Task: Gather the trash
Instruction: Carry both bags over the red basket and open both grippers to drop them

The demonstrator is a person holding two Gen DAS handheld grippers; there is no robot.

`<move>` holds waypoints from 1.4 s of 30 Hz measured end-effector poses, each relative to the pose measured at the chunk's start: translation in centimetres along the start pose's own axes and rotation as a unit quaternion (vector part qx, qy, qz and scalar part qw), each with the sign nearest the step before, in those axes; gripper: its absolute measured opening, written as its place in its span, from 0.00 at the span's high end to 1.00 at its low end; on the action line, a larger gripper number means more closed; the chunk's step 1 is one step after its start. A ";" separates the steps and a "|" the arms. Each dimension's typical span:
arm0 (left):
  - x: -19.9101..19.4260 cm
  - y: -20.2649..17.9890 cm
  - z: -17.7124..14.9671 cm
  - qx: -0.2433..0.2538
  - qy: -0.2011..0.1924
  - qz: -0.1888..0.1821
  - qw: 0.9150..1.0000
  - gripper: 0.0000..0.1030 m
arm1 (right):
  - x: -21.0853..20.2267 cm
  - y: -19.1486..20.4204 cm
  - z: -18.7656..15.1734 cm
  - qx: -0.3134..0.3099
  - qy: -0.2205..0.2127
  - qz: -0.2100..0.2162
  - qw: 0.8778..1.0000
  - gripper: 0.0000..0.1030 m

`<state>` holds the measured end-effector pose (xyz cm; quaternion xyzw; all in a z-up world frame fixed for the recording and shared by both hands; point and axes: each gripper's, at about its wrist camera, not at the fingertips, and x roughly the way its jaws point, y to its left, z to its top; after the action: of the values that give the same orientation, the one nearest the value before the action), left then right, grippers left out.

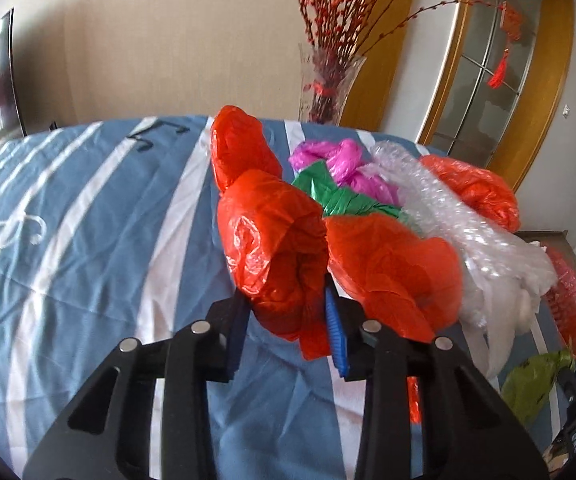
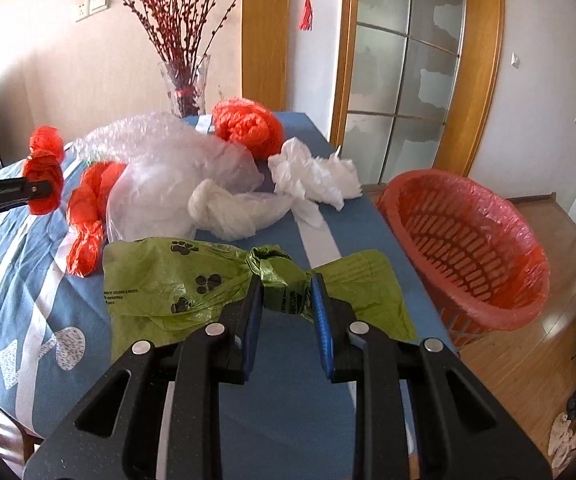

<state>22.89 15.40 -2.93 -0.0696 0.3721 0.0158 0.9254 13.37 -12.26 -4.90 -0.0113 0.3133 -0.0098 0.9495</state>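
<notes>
Taking the pile of plastic bags (image 2: pixel 176 168) as landmark: the blue striped cloth (image 1: pixel 68 240) on its left side is lying bare, giving open passage. The pile is blocking the table's middle and far right corner. Behind it, a glass vase of red branches (image 2: pixel 184 84) is obstructing the far edge. To its right, off the table edge, a red basket (image 2: pixel 468 248) is standing with its mouth unobstructed.

Paw-printed green bag (image 2: pixel 176 280), red basket (image 2: pixel 468 240)
</notes>
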 end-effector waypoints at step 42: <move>-3.2 -28.0 -2.7 0.163 0.035 -0.248 0.954 0.66 | -2.5 -18.9 2.6 0.146 -0.078 -0.188 0.968 0.75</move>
<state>21.00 -12.60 0.57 -0.0088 0.3727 -0.2773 0.8855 12.70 -31.07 -0.75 0.0684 0.2253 -0.2332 0.9435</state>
